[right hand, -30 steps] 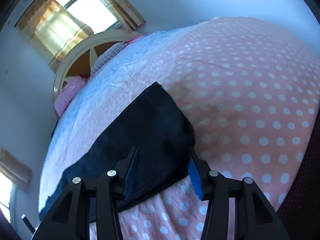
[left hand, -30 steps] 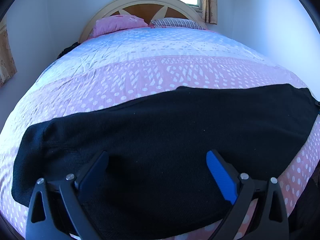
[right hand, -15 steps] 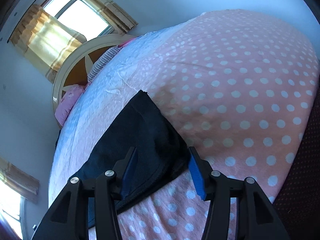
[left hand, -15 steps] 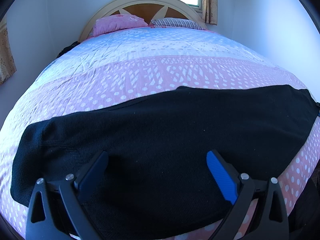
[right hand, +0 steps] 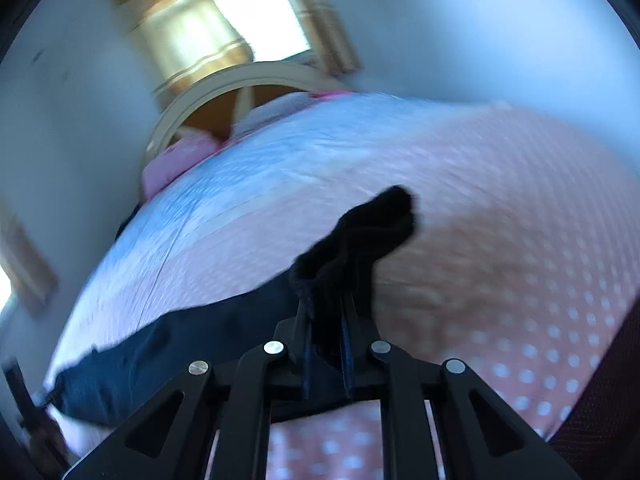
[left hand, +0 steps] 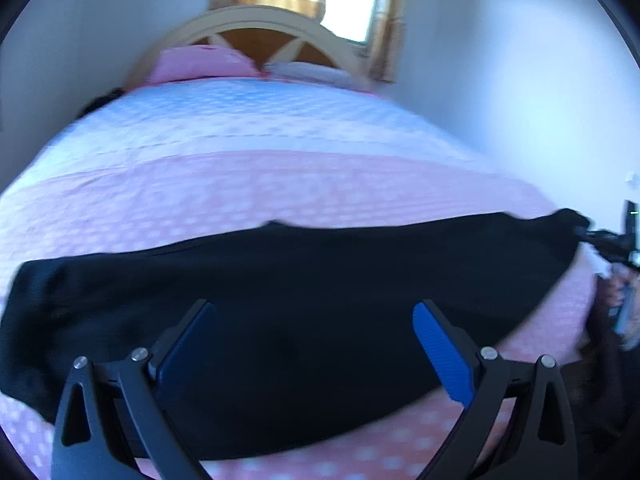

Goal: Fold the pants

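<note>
The right gripper [right hand: 326, 344] has its fingers pinched on a bunched end of the black pants [left hand: 304, 304], lifted off the polka-dot bedspread [left hand: 280, 184], while the left gripper [left hand: 316, 344] hovers with fingers spread above the pants lying across the bed's foot edge.

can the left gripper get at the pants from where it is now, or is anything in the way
Probably yes. The left gripper is open, with the black pants spread flat on the bed right between and ahead of its fingers, nothing lying on top. The right gripper is clamped on the far end, well clear.
</note>
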`<state>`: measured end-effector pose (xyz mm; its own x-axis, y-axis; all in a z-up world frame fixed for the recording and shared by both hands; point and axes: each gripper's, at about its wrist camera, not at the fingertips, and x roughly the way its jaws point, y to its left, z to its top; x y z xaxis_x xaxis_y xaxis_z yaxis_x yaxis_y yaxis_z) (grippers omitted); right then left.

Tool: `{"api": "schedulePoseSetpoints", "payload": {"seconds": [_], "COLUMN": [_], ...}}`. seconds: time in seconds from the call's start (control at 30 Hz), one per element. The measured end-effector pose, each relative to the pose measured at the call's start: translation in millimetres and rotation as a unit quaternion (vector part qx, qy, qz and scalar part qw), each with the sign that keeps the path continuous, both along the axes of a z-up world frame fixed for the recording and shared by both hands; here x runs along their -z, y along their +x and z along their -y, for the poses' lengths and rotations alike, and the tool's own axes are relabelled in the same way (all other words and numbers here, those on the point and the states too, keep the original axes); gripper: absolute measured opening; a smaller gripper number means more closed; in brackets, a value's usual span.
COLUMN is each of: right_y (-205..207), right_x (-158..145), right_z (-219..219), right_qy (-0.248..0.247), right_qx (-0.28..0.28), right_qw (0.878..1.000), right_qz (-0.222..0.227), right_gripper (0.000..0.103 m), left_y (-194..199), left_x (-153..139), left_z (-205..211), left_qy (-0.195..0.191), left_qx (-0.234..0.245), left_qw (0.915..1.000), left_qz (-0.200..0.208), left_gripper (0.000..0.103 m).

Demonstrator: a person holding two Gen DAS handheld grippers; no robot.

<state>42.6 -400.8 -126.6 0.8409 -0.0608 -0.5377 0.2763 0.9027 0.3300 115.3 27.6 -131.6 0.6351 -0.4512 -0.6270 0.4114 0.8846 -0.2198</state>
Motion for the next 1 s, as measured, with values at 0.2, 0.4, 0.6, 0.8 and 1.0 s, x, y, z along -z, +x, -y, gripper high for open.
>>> {"api": "schedulePoseSetpoints", "payload": {"seconds": [0.2, 0.4, 0.6, 0.8, 1.0], "right_y": [15, 40, 58, 28, 25], "right_x": [-20, 8, 39, 7, 8], "right_z": [-97, -179, -193, -146, -96], "right_qy": [-0.100, -0.154, -0.173, -0.065, 0.014], "right_qx": [-0.113, -0.213, -0.240, -0.281, -0.192], "right_qw": [0.989, 0.964, 0.952, 0.958, 0.981], "right_qz": [0.007, -0.031, -0.078, -0.006, 0.023], "right_gripper": [0.012, 0.012, 0.019, 0.054, 0.063], "left_y": [0, 7, 18, 20, 24], "left_x": [-12, -12, -8, -6, 1], "left_z": [31, 63, 105, 163, 214], "left_qy": [-0.047, -0.075, -0.103, -0.118, -0.111], "left_qx": [0.059, 0.098, 0.148, 0.195, 0.223], "left_qw": [0.9971, 0.9916, 0.9805, 0.9680, 0.9578], "left_qz": [-0.016, -0.037, -0.078, -0.104, -0.144], "left_gripper": [0.101, 0.099, 0.093, 0.084, 0.075]}}
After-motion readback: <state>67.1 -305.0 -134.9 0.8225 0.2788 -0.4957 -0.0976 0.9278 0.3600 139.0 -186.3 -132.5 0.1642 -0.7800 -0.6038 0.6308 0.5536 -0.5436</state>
